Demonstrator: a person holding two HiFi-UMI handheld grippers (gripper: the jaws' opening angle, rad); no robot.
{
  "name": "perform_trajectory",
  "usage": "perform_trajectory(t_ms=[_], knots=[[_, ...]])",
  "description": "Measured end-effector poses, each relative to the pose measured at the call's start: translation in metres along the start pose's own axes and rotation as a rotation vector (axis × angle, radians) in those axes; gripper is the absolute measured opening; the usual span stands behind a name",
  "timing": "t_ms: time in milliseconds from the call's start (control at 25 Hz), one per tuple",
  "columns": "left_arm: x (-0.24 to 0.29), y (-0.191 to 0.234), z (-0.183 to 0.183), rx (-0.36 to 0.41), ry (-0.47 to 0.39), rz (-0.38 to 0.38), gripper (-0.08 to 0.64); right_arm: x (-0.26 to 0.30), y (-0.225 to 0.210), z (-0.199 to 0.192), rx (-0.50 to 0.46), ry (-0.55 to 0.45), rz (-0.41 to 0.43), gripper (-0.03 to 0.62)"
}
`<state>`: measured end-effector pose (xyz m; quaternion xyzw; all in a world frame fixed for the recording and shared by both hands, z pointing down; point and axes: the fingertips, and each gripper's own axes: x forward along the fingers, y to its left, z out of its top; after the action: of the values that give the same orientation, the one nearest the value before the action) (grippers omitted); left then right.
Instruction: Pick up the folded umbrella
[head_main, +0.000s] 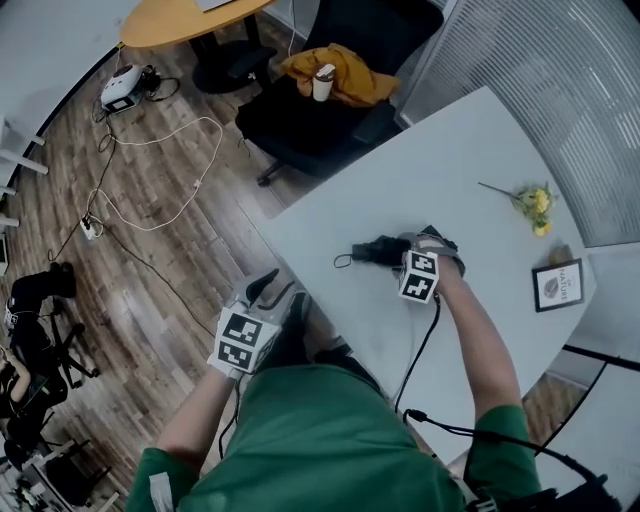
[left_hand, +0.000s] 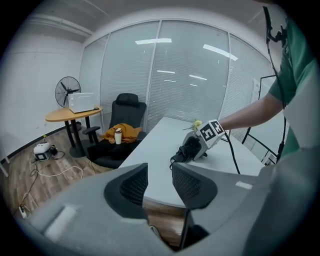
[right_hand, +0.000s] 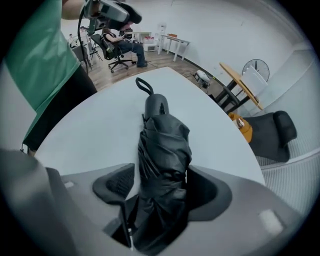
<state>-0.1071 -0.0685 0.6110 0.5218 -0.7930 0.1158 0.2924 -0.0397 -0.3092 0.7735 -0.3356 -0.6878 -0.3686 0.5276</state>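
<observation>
The black folded fabric umbrella (right_hand: 162, 145) lies on the white table (right_hand: 85, 130), its bundled canopy between the wide-spread jaws of the right gripper (right_hand: 160, 186) (left pad clear of the cloth, right pad close beside it). The left gripper (left_hand: 159, 184), jaws apart and empty, is off the table's edge.

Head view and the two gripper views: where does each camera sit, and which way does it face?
Head view: on the person's head, looking steeply down at the white table; green shirt, both forearms, left gripper and right gripper show.
Left gripper view: on the left gripper, facing across the table; its empty, open fingers and the person's right arm show.
Right gripper view: looks down along its open fingers, which straddle the folded umbrella.
Shared: all three show the umbrella.
</observation>
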Motion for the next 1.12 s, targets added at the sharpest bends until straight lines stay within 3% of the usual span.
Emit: perform_trajectory(t_ms=[240, 320, 520, 680, 920, 1120], knots=[[0.007, 0.001, 0.007, -0.029, -0.019, -0.011, 0.157, 0.009, -0.008, 0.004, 0.025, 0.022, 0.104, 0.330], [0.010, -0.001, 0.010, -0.021, -0.011, -0.023, 0.149, 0.008, -0.006, 0.004, 0.038, 0.036, 0.116, 0.290], [0.017, -0.006, 0.027, 0.012, -0.021, -0.066, 0.140, 0.002, -0.002, 0.007, 0.132, 0.049, 0.080, 0.279], [0.025, -0.010, 0.039, 0.040, -0.032, -0.095, 0.135, -0.012, -0.005, 0.009, 0.229, -0.022, -0.023, 0.275], [0.046, -0.028, 0.058, 0.078, -0.045, -0.168, 0.129, -0.058, -0.011, 0.009, 0.557, -0.215, -0.105, 0.273], [0.058, -0.048, 0.068, 0.113, -0.051, -0.232, 0.124, -0.107, -0.009, 0.006, 0.905, -0.488, -0.140, 0.273]])
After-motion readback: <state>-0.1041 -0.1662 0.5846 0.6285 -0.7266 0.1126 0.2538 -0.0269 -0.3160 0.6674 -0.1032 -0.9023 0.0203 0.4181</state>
